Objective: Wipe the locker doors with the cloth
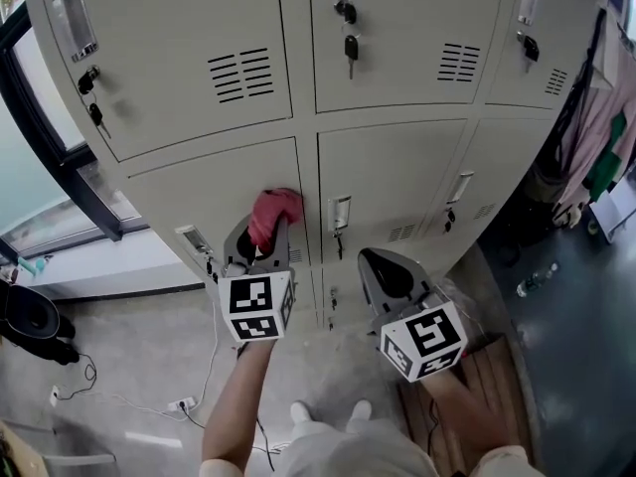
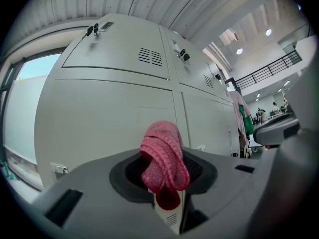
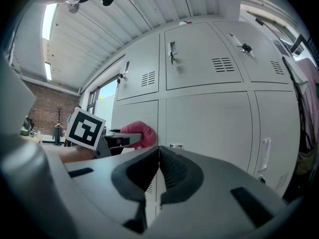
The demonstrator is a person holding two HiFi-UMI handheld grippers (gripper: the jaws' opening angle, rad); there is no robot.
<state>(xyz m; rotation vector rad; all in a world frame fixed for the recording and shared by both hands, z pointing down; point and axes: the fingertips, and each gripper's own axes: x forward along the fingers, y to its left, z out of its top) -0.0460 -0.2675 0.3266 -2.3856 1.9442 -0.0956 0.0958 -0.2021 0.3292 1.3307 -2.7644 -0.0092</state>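
A bank of beige locker doors point(image 1: 214, 192) fills the head view. My left gripper point(image 1: 266, 238) is shut on a pink-red cloth point(image 1: 274, 211), which bunches over its tips and lies against the right edge of a lower-row door. In the left gripper view the cloth point(image 2: 163, 159) drapes over the closed jaws of the left gripper point(image 2: 167, 189), with the door point(image 2: 109, 113) just behind. My right gripper point(image 1: 378, 259) hangs lower right, short of the lockers, shut and empty. The right gripper view shows the right gripper point(image 3: 158, 156) with jaws touching, and the cloth point(image 3: 140, 133) to the left.
Keys point(image 1: 351, 48) hang from several locks. Handles point(image 1: 340, 213) stick out of the lower doors. Clothes point(image 1: 601, 137) hang at the right, with a bottle point(image 1: 535, 280) on the floor below. Cables and a power strip point(image 1: 181, 403) lie lower left, near a window point(image 1: 40, 137).
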